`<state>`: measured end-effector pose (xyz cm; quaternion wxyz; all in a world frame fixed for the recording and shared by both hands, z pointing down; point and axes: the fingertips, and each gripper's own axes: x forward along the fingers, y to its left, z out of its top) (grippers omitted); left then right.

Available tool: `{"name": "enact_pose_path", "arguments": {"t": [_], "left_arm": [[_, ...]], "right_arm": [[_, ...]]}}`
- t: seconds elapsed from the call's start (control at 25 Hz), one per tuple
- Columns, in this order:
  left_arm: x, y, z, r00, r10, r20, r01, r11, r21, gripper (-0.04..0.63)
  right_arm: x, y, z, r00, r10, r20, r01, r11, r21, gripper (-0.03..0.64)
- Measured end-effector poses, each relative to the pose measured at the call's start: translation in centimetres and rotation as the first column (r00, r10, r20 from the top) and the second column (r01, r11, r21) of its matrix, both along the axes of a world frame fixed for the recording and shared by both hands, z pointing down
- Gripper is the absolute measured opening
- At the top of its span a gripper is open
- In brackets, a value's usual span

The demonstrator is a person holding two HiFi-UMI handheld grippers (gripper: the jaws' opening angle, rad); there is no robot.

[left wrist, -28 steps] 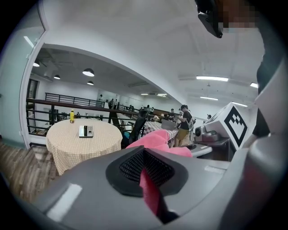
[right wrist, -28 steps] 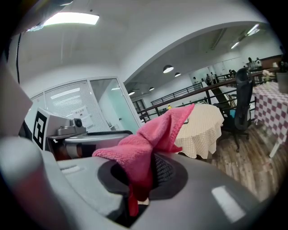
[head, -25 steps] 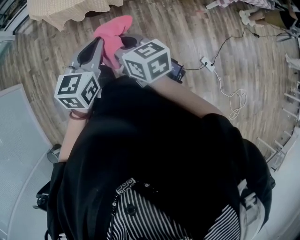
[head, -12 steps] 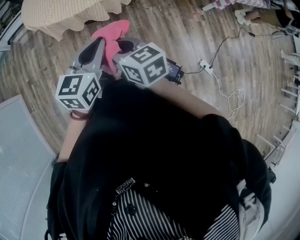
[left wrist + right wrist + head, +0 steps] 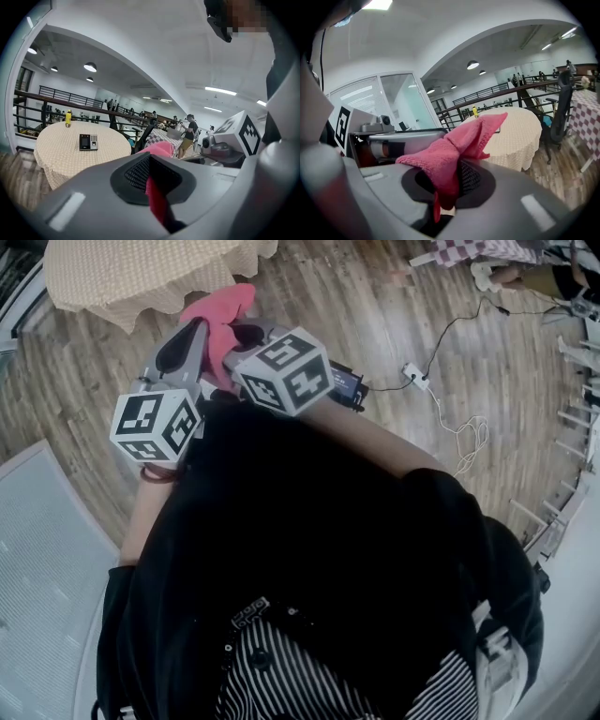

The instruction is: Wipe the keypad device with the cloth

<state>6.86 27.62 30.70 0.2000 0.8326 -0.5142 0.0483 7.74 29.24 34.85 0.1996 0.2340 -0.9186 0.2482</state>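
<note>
Head view: my left gripper [image 5: 186, 341] and right gripper [image 5: 246, 336] both pinch the cloth [image 5: 220, 315]. Left gripper view: the keypad device [image 5: 88, 141] lies far off on the table [image 5: 56, 159]. Right gripper view: same clamp. I judge wiping hasn't begun; next, I'd close in.

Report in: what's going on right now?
Left hand-held gripper and right hand-held gripper both shut on pink fluffy cloth. Black keypad device flat on round cream-clothed table, untouched. Yellow bottle beyond, apart.

Yellow bottle [image 5: 68, 118] on round table [image 5: 55, 157]
</note>
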Motion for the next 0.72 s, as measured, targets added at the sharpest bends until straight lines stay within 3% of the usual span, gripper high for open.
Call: {"name": "enact_pose_path", "arguments": {"t": [0.36, 0.72], "left_arm": [[-7.5, -4.0, 1.5, 0.997, 0.08, -0.018, -0.08, 0.997, -0.015, -0.002], [-15.0, -6.0, 2.2, 0.994, 0.102, -0.03, -0.102, 0.995, 0.006, -0.002]], "right_arm": [[-7.6, -3.9, 1.5, 0.998, 0.058, -0.038, -0.059, 0.998, -0.021, 0.063], [-15.1, -5.9, 2.3, 0.997, 0.058, -0.042, -0.06, 0.998, -0.027, 0.063]]}}
